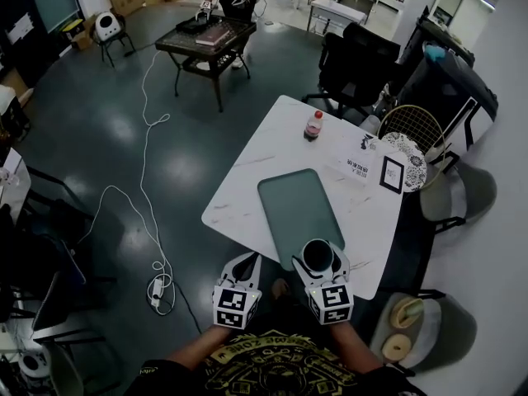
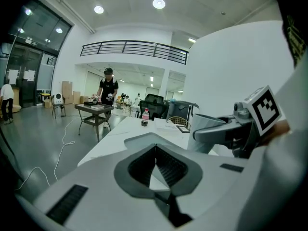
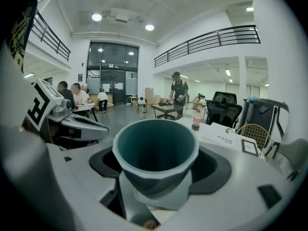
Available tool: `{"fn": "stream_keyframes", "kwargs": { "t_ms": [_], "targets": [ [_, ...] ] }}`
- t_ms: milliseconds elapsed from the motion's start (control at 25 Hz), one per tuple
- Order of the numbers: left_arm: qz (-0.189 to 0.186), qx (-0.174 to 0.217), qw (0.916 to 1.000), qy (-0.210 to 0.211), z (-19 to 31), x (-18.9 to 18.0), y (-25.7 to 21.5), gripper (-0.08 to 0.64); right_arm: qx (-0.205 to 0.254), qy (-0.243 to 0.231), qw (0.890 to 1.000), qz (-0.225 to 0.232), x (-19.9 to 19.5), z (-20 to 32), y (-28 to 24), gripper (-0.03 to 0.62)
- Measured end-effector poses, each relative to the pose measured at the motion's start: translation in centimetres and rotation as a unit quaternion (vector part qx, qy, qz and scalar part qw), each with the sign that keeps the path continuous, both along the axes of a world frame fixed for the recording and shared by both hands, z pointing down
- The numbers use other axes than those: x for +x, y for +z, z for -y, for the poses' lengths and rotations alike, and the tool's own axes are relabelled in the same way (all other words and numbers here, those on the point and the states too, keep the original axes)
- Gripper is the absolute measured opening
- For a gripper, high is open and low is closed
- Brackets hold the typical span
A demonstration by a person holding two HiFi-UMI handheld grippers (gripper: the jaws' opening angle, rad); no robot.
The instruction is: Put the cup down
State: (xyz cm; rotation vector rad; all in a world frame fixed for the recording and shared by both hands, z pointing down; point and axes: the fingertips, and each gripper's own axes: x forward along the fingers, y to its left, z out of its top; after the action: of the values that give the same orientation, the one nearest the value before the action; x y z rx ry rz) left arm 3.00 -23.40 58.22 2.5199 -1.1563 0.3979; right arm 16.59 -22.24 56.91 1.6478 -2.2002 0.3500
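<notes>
Well, low and left of centre in the head view, the left gripper (image 1: 239, 275) hung just off the near edge of the white table (image 1: 247, 184). Its jaws were drawn together with nothing between them.

Just to its right, the right gripper (image 1: 322, 264) had its jaws spread wide enough to clasp the cup (image 3: 155, 150). It gripped the cup low on the body, mouth up and seemingly upright. The cup was over the bottom end of the green mat (image 1: 299, 205), close to the table's near edge. I could not tell whether its base touched the mat.

To my eye the danger lay in that spot. Let go from any height, the cup might bounce or topple. Set half on the mat's rim, it could rock. A jaw dragging on its side as it opened might nudge it off the near edge.

The bottle (image 1: 313, 126), higher in the frame, stood well apart and was no obstacle.
</notes>
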Motion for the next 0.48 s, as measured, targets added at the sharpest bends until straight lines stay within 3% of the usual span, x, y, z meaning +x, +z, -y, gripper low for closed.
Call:
{"fn": "stream_keyframes", "kwargs": {
  "t_ms": [480],
  "targets": [
    [0.014,-0.023,0.9995,-0.014,4.2,5.0,1.7,0.012,-0.021,-0.015,1.0,0.013,4.0,4.2,2.0,0.379]
  ]
}}
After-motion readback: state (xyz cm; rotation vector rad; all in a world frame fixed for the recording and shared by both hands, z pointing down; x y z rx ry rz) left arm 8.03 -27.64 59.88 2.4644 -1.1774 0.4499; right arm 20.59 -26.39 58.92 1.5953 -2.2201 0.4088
